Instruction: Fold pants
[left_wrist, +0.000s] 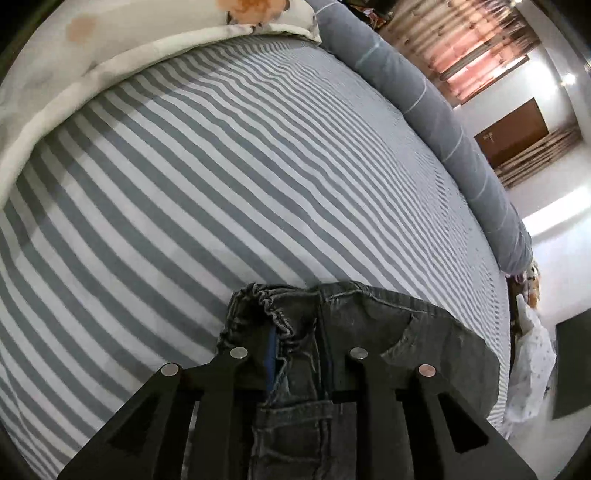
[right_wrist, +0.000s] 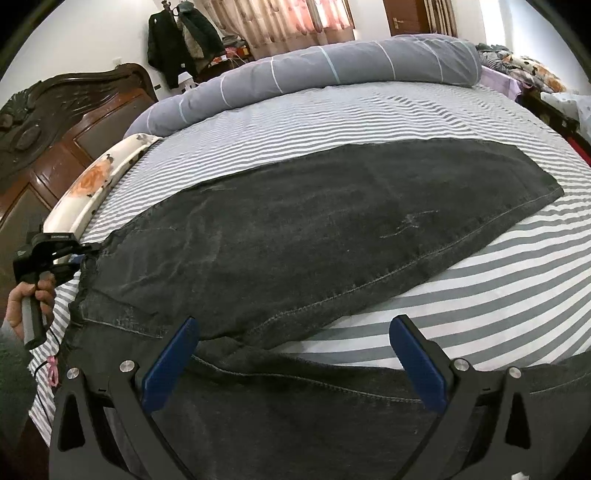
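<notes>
Dark grey denim pants (right_wrist: 314, 236) lie spread across a bed (right_wrist: 498, 295) covered in a grey-and-white striped sheet, one leg stretched flat toward the far right with its hem near the bed's edge. The waistband end sits at the left of the right wrist view, where the left claw (right_wrist: 79, 254) reaches in from the side, gripped by a person's hand (right_wrist: 35, 295). In the left wrist view, the left claw (left_wrist: 297, 354) is narrowed onto the bunched elastic waistband (left_wrist: 273, 314), denim filling the gap between its fingers. The right claw (right_wrist: 295, 354) stands wide, its blue pads (right_wrist: 170, 365) apart; the left pad touches the fold of the pants near the crotch, the right pad hangs over striped sheet just beyond the fabric. A long grey bolster (right_wrist: 314, 70) lies along the far side of the bed, and a floral pillow (right_wrist: 96, 184) rests beside the dark wooden headboard (right_wrist: 55, 125).
</notes>
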